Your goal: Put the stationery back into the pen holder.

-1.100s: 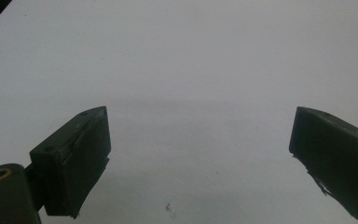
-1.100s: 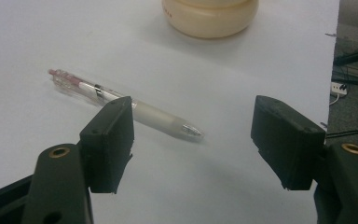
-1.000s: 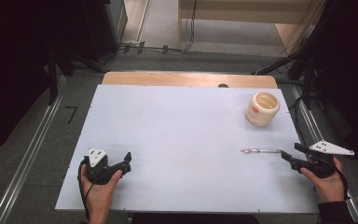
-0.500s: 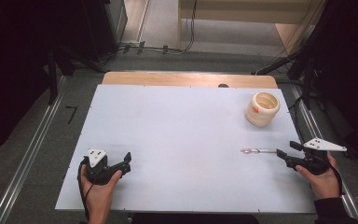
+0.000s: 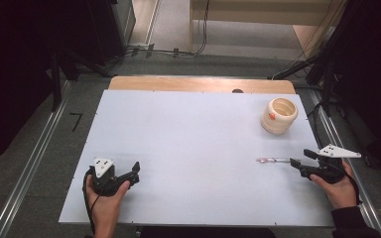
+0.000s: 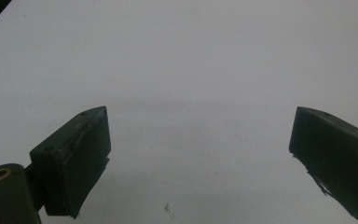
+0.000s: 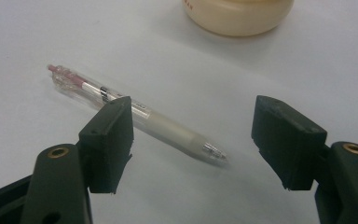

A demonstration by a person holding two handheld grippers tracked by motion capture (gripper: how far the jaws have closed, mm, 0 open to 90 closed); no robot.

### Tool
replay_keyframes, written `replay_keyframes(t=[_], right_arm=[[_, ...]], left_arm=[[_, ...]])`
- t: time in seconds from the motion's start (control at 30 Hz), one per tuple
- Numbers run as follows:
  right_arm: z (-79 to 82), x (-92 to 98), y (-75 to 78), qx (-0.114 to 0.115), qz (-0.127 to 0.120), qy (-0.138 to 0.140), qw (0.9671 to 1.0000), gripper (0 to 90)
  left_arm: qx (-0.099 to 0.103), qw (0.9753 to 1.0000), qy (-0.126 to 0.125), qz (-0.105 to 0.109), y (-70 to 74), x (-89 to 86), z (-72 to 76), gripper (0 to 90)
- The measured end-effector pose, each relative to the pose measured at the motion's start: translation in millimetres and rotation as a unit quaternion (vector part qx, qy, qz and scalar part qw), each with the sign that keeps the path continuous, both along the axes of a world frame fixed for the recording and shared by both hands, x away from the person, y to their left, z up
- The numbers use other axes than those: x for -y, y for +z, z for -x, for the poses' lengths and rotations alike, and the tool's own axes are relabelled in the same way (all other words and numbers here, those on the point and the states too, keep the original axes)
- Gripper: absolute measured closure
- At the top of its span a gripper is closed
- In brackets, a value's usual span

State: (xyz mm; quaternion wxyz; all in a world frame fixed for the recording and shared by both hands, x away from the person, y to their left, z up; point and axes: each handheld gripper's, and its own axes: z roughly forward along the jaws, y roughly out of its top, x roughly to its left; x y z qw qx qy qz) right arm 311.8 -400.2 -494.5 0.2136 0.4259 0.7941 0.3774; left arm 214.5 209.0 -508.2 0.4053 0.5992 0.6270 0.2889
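Between the wide-apart black jaws of the right gripper [image 7: 193,140] lies a clear plastic pen with a pink end [image 7: 135,114], ungrasped, on the pale white table [image 5: 193,134]. Right gripper view shows its metal tip. Beyond stands a round cream cup [image 5: 279,115]. Far left, the left gripper [image 5: 133,174] rests with jaws spread too. Grey floor surrounds.

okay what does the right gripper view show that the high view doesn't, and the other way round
The right gripper view gives detail: the pen has a clear barrel with a pink end, a frosted grip and a metal tip, and lies flat between the open jaws of the right gripper. The high view adds the left gripper at the near left of the table. Both show the pen and the cream container.
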Motion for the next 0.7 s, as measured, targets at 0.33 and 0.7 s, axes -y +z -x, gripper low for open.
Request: replay_keyframes(t=[0.33,0.7], right_arm=[[-4.1,-5.7,-3.7,-0.009,0.009,0.006,0.9999,27.6],[-10.3,-8.7,-10.1,-0.023,0.020,0.010,0.9995,27.4]], left_arm=[[0.000,1.0000,0.000,0.001,0.2,-0.3,0.4,5.6],[0.002,1.0000,-0.002,0.001,0.1,0.7,-0.2,5.6]])
